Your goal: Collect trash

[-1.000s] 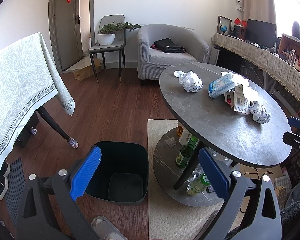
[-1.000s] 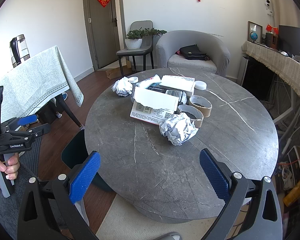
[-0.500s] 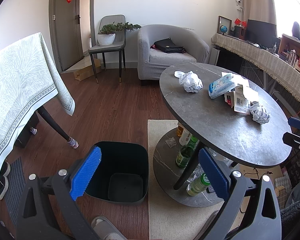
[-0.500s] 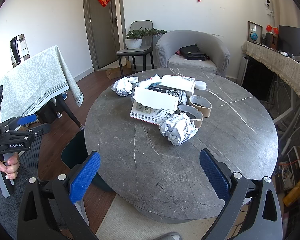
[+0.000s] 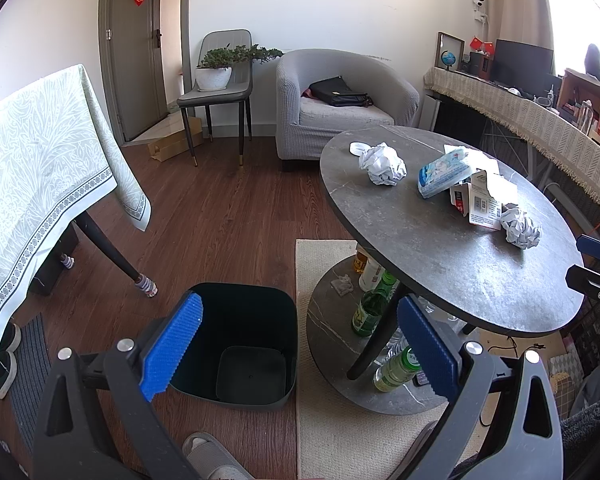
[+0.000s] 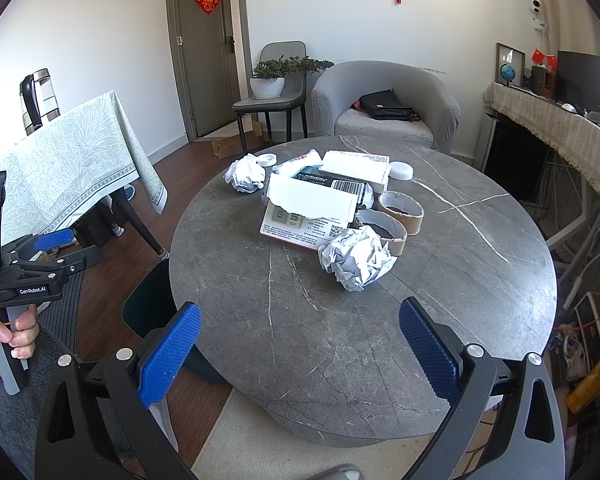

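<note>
A grey armchair holds a black bag by the far wall, beside a chair bearing a potted plant. Green bottles stand on the table's lower shelf; a patterned cloth drapes another table at left

The near half of the round surface was bare, so a tool could pass there. Behind it a crumpled paper ball, a torn box and two cardboard rings blocked the middle. The bin below stood open.
</note>
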